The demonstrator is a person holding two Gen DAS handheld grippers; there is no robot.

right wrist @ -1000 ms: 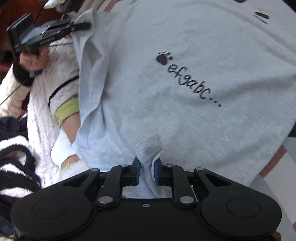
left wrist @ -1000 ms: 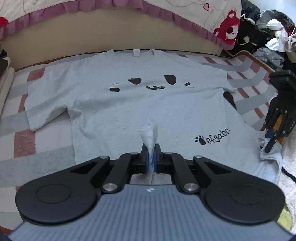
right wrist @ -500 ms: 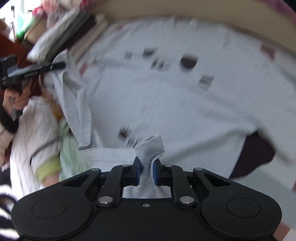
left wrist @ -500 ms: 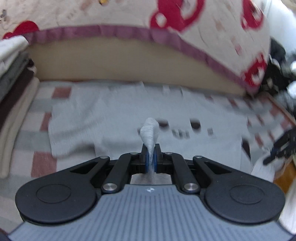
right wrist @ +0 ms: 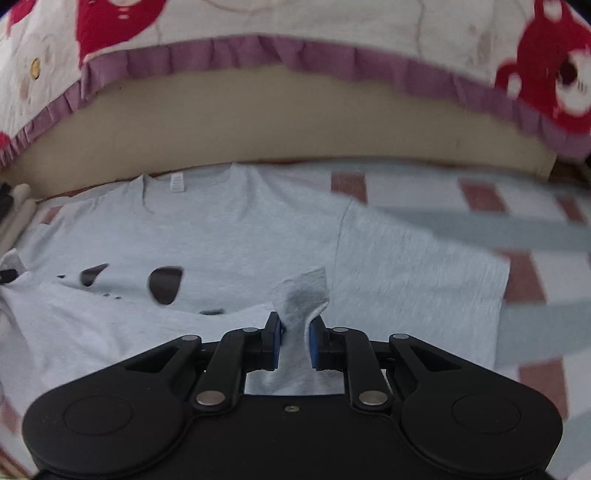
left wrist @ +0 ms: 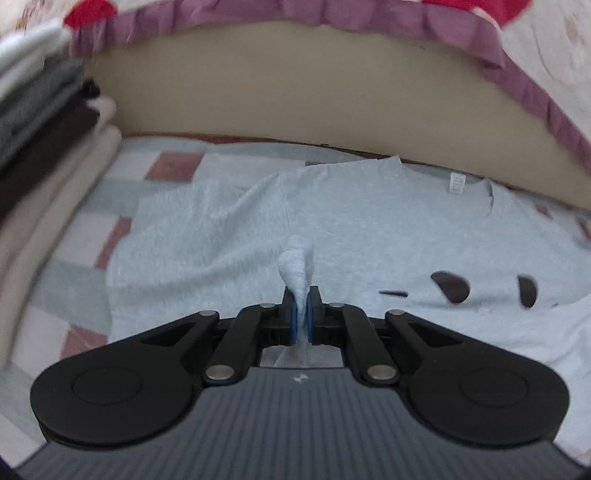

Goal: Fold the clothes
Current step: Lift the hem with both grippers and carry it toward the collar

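We see the grey T-shirt (left wrist: 369, 229) spread on the checked bed cover (right wrist: 480, 192), its hem bunched & pinched tight in our left hand-held gripper (left wrist: 302, 314), while our right hand-held gripper (right wrist: 295, 338) is opening w/ cloth between its pads.

Light heather-grey T-shirt (left wrist: 369, 229) with black face marks and a white neck label. Checked bedspread (right wrist: 517, 206) under it in white, brick red and grey-blue. Above the T-shirt, beige mattress side (right wrist: 295, 118), cream quilt (right wrist: 295, 18) with red bears, mauve frill.
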